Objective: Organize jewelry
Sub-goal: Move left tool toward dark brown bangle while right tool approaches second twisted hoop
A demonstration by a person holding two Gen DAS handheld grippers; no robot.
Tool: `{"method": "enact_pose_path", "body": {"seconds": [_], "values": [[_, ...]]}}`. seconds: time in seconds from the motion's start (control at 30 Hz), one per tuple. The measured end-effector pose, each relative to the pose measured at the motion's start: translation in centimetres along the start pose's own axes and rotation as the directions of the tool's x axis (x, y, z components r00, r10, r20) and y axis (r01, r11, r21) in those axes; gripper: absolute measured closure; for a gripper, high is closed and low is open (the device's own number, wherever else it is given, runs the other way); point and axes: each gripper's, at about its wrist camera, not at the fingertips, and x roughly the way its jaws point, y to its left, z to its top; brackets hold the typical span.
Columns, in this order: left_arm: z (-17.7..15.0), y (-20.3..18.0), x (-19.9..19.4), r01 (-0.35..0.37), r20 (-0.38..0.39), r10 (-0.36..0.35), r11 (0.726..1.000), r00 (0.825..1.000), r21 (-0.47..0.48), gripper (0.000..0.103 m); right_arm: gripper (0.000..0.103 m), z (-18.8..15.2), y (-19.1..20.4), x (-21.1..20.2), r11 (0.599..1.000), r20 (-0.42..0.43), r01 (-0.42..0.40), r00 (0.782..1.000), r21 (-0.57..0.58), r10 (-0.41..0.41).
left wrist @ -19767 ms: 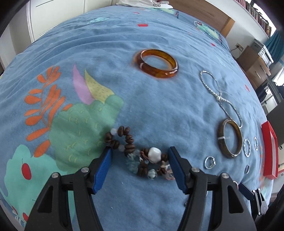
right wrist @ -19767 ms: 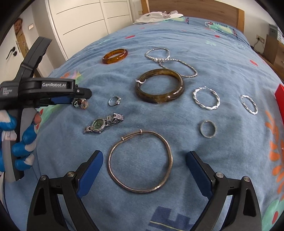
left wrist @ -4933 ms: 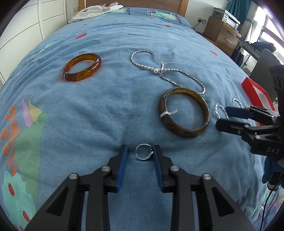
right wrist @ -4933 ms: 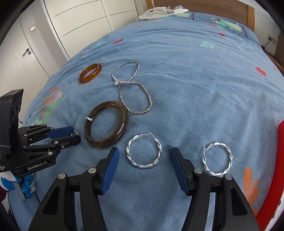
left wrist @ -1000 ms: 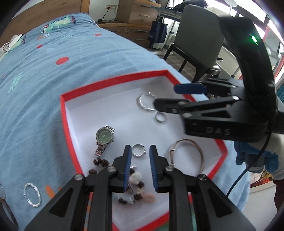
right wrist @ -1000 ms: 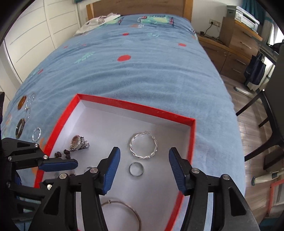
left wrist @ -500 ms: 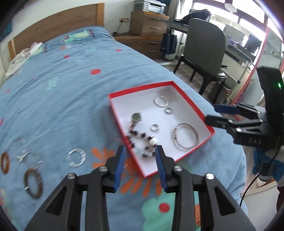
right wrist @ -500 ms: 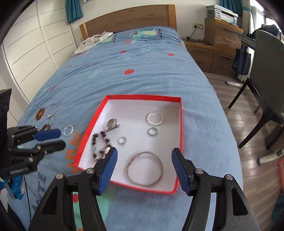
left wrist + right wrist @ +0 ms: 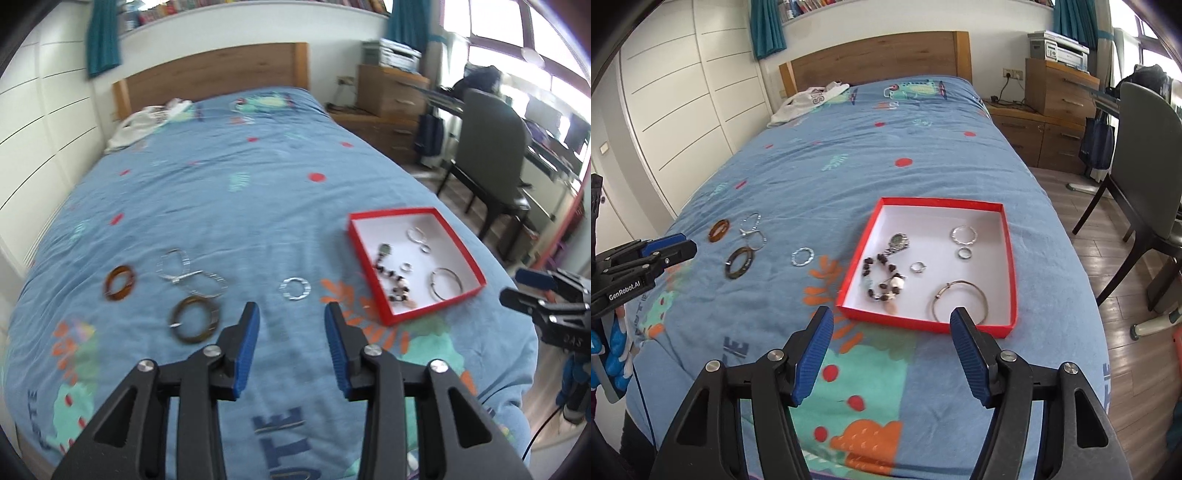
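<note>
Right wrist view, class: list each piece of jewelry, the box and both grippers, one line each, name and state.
Box: open, on bed.
Watch: in box.
Bead bracelet: in box.
Silver bangle: in box.
Twisted hoop: on bed.
Amber bangle: on bed.
Dark bangle: on bed.
Left gripper: empty, opening.
Right gripper: empty, opening.

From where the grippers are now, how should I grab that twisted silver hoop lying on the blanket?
Come straight down on the twisted silver hoop and pinch one side of its rim, one finger inside the ring, one outside. It lies flat on the soft blanket, so there's no edge to catch from the side.
</note>
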Motion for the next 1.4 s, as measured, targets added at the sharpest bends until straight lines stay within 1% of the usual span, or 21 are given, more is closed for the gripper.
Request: {"method": "enact_pose_path", "body": {"seconds": [0.03, 0.07, 0.2, 0.47, 0.67, 0.93, 1.17, 1.27, 1.4], "values": [[-0.2, 0.7, -0.6, -0.017, 0.009, 0.017, 1.0, 1.0, -0.009, 0.06, 0.036, -0.1, 0.4, -0.3, 1.0, 0.005, -0.004, 1.0, -0.001, 0.004], [-0.4, 1.4, -1.3, -0.036, 0.022, 0.036, 0.999, 0.999, -0.015, 0.059, 0.036, -0.2, 0.9, -0.5, 1.0, 0.011, -0.008, 1.0, -0.002, 0.008], [-0.9, 3.6, -3.2, -0.073, 0.056, 0.075, 0.997, 0.996, -0.035, 0.058, 0.036, -0.5, 3.3, -1.2, 0.999, 0.028, -0.029, 0.999, -0.014, 0.03], [-1.7, 7.3, -5.8, -0.095, 0.114, 0.104, 0.992, 0.988, -0.088, 0.053, 0.035, -0.3, 8.7, -1.5, 0.996, 0.033, -0.055, 0.998, -0.066, 0.058], [-2.4, 9.5, -6.3, -0.1, 0.125, 0.117, 0.987, 0.985, -0.129, 0.052, 0.034, 0.2, 12.0, -1.0, 0.991, 0.024, -0.073, 0.997, -0.108, 0.076], [-3.2, 11.6, -5.1, -0.117, 0.099, 0.134, 0.979, 0.986, -0.165, 0.05, 0.032, 0.5, 14.7, 0.7, 0.985, -0.009, -0.095, 0.995, -0.146, 0.095], [-4.5, 14.1, -2.0, -0.112, 0.031, 0.121, 0.972, 0.992, -0.208, 0.046, 0.032, 0.5, 15.5, 3.5, 0.982, -0.051, -0.119, 0.992, -0.148, 0.112], [-5.2, 15.2, -0.8, -0.109, 0.006, 0.114, 0.966, 0.994, -0.233, 0.042, 0.031, 0.5, 15.4, 4.9, 0.982, -0.07, -0.131, 0.99, -0.14, 0.122], [-6.4, 16.7, 1.6, -0.11, -0.041, 0.103, 0.958, 0.994, -0.264, 0.04, 0.03, 0.4, 15.1, 7.2, 0.982, -0.095, -0.145, 0.987, -0.122, 0.133]]}}
